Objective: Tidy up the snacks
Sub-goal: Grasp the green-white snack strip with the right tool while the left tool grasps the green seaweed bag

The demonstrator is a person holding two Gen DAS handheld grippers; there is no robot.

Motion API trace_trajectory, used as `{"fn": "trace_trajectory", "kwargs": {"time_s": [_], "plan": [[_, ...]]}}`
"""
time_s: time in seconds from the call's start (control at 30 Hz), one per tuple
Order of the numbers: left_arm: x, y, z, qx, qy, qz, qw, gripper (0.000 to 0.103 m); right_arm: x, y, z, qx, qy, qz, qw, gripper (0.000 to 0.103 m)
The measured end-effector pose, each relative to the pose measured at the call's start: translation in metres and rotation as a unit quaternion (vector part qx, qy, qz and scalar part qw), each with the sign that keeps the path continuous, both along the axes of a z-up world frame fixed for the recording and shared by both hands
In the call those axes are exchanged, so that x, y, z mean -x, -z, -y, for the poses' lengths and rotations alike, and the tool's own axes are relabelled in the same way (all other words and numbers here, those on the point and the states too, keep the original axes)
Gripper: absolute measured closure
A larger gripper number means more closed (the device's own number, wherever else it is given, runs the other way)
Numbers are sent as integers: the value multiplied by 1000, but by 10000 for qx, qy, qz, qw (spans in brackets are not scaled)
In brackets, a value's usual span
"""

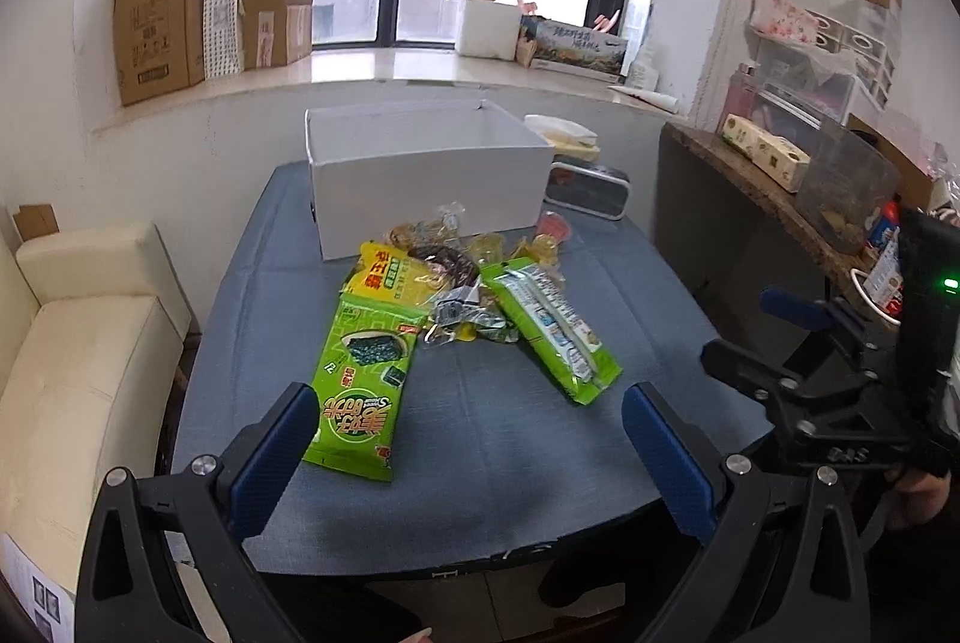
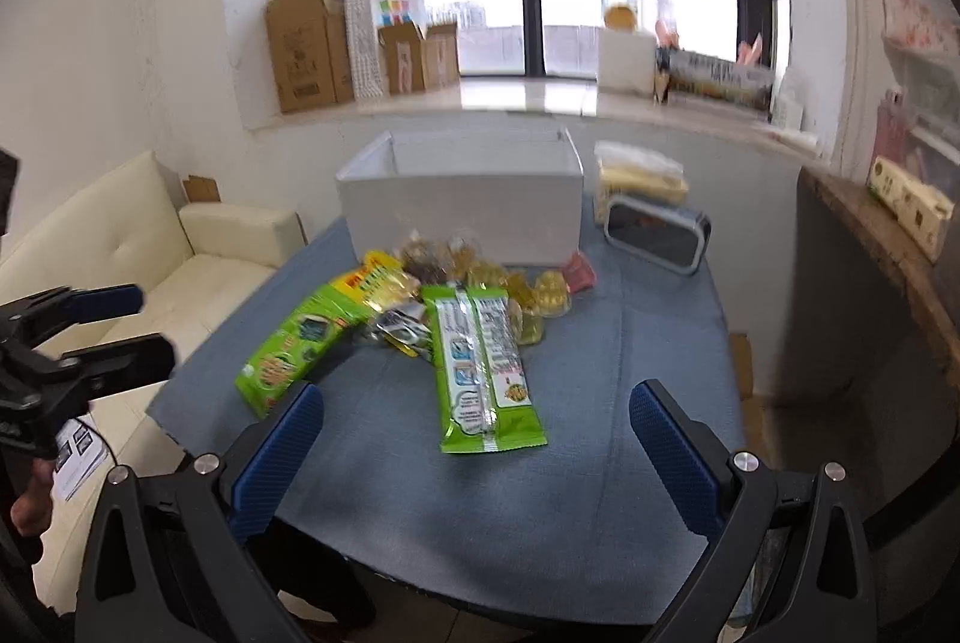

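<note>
Both grippers hung spread and empty above the near edge of the surface (image 1: 492,463): the left gripper (image 1: 468,445) with its blue pads wide apart, the right gripper (image 2: 477,442) likewise. Snacks lay heaped mid-surface, in front of a white open-topped box (image 1: 420,169). Nearest the left gripper was a green seaweed-snack packet (image 1: 363,385), face up, its near end just beside the left pad. A yellow packet (image 1: 390,274) overlapped its far end. To the right lay a second green packet (image 2: 483,367), back side up, showing a silver seam and printed label. Between them sat crumpled foil wrappers (image 1: 462,322), a dark wrapped piece (image 1: 447,262), and clear yellow jelly cups (image 2: 549,292) close to the box wall, with a small red pack (image 2: 579,271) beside them. Behind the box's right corner stood a dark rounded speaker-like device (image 1: 591,190) and a stack of pale packets (image 1: 567,135). A cream sofa (image 1: 78,343) flanked the surface's left side.
</note>
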State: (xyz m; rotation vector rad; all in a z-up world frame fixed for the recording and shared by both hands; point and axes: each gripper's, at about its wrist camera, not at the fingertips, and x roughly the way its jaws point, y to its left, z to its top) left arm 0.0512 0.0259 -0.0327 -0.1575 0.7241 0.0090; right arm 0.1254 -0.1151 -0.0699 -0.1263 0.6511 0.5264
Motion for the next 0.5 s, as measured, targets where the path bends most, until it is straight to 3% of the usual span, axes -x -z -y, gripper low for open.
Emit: {"fn": "trace_trajectory", "kwargs": {"time_s": [0.27, 0.5], "plan": [[-27, 21, -26, 87, -207, 5, 9997, 0, -69, 54, -23, 184, -337, -797, 9961, 0], [-50, 38, -31, 2, -73, -210, 9998, 0, -106, 92, -56, 631, -464, -1016, 9917, 0]]}}
